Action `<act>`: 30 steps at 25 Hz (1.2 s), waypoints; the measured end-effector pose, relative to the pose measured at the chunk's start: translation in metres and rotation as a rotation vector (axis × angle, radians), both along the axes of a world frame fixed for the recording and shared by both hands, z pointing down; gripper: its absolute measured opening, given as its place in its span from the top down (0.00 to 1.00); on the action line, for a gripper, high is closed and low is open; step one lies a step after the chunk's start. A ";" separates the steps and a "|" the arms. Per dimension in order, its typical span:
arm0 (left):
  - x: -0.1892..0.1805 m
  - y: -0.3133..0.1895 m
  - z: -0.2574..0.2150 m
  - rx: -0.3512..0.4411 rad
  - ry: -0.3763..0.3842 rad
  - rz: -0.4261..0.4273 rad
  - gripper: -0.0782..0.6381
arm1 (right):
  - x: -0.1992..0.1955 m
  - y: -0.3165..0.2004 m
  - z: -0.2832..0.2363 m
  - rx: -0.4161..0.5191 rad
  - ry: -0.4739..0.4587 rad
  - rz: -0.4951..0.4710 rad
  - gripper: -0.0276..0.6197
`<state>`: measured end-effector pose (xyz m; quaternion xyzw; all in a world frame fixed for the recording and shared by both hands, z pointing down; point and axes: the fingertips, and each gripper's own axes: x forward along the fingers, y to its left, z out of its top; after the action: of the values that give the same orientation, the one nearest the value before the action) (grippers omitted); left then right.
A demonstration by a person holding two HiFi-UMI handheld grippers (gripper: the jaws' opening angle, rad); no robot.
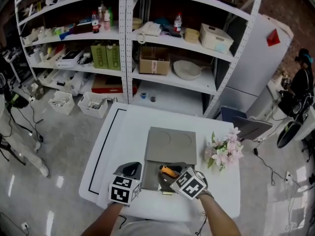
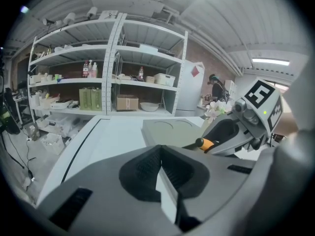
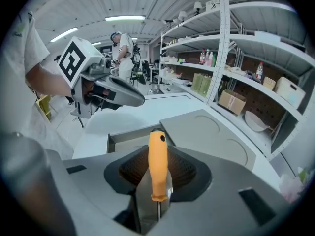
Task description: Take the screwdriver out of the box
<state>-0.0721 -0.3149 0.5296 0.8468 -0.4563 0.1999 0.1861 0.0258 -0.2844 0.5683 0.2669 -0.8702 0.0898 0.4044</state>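
A screwdriver with an orange handle (image 3: 158, 166) stands between the jaws of my right gripper (image 3: 157, 149), which is shut on it; its thin metal shaft runs back towards the camera. In the head view the orange handle (image 1: 169, 171) pokes out of the right gripper (image 1: 166, 171) just above the open grey box (image 1: 150, 178), whose lid (image 1: 171, 142) lies flat behind it. My left gripper (image 1: 132, 169) hovers beside the box's left edge. Its jaws (image 2: 160, 149) meet at the tips with nothing in them. From the left gripper view the handle (image 2: 205, 143) shows in the right gripper (image 2: 231, 132).
The box sits on a white table (image 1: 123, 132) with a black line (image 1: 101, 151) near its left side. A bunch of pink flowers (image 1: 224, 151) stands right of the box. Loaded white shelves (image 1: 123, 58) rise behind the table; bins sit on the floor (image 1: 93, 104).
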 end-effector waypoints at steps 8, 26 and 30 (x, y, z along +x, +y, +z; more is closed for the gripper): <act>0.004 0.012 -0.011 0.022 0.012 0.025 0.88 | 0.011 -0.005 -0.046 0.086 -0.149 0.136 0.77; 0.005 0.056 -0.029 0.067 0.035 0.051 0.88 | 0.046 0.027 -0.135 0.337 -0.370 0.381 0.77; 0.005 0.065 -0.037 0.087 0.038 0.054 0.88 | 0.049 0.041 -0.143 0.373 -0.395 0.433 0.77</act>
<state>-0.0669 -0.2500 0.4927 0.8698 -0.4379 0.1689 0.1520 0.0746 -0.2437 0.4255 0.4920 -0.8563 0.0626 0.1440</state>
